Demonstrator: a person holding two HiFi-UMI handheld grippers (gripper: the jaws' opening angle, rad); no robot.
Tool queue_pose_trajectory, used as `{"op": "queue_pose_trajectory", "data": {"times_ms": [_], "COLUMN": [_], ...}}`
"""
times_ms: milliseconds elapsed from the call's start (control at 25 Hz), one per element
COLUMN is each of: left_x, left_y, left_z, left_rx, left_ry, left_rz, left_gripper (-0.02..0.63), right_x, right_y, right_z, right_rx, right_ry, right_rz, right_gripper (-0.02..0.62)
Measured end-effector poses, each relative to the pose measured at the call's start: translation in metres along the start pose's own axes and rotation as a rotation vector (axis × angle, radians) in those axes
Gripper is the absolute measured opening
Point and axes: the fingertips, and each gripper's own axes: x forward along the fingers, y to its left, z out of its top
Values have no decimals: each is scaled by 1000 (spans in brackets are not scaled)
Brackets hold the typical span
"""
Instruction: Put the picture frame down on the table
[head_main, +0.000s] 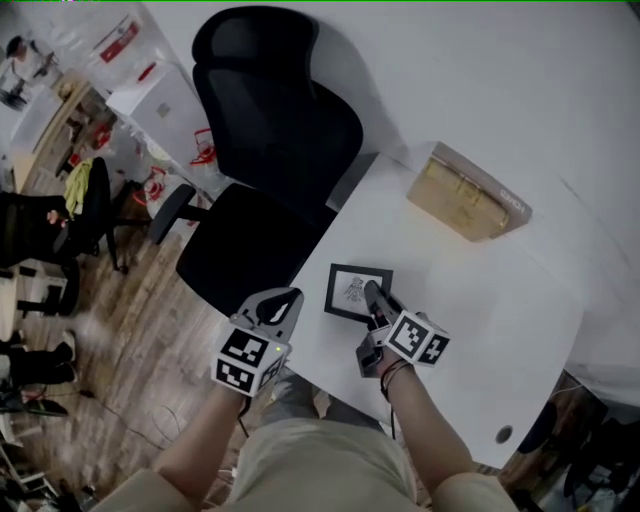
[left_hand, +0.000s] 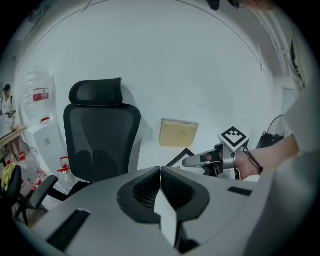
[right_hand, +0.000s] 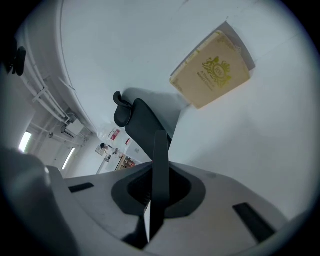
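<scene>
A small black picture frame (head_main: 353, 288) with a white mat and a dark print is low over the near left part of the white table (head_main: 480, 320). My right gripper (head_main: 376, 299) is shut on its right edge. In the right gripper view the frame (right_hand: 160, 160) shows edge-on as a thin dark strip pinched between the jaws (right_hand: 160, 175). Whether the frame rests flat on the table I cannot tell. My left gripper (head_main: 285, 302) is shut on nothing, just off the table's left edge. In the left gripper view (left_hand: 160, 172), the frame's corner (left_hand: 181, 156) and the right gripper (left_hand: 194, 161) lie ahead.
A tan box with gold print (head_main: 466, 194) lies at the far side of the table, also seen as a box (right_hand: 212, 70) (left_hand: 178, 132). A black office chair (head_main: 270, 160) stands against the table's left edge. Wooden floor and clutter lie to the left.
</scene>
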Motion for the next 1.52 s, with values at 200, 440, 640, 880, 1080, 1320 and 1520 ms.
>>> {"op": "queue_pose_trajectory", "data": {"times_ms": [200, 440, 640, 880, 1080, 1320, 1520], "left_x": [20, 35, 41, 42, 42, 36, 28], "left_y": [17, 25, 33, 45, 54, 60, 58], "left_z": [-7, -18, -25, -41, -53, -54, -36], "left_rx": [27, 54, 70, 56, 30, -41, -81], "left_ry": [41, 100, 126, 150, 171, 143, 84], "left_rz": [-70, -166, -224, -253, -253, -236, -216], "left_gripper": [23, 23, 23, 23, 23, 23, 23], "right_x": [17, 32, 44, 63, 66, 64, 58], "right_y": [-15, -15, -15, -18, -26, -30, -29], "right_z": [-9, -17, -21, -35, -50, -56, -60], "right_rx": [12, -204, -361, -426, -430, -609, -629], "right_ry": [-17, -15, -29, 16, 27, 79, 101], "right_rz": [-65, -161, -244, -278, -317, -409, -409], "right_gripper": [34, 77, 123, 220, 275, 337, 337]}}
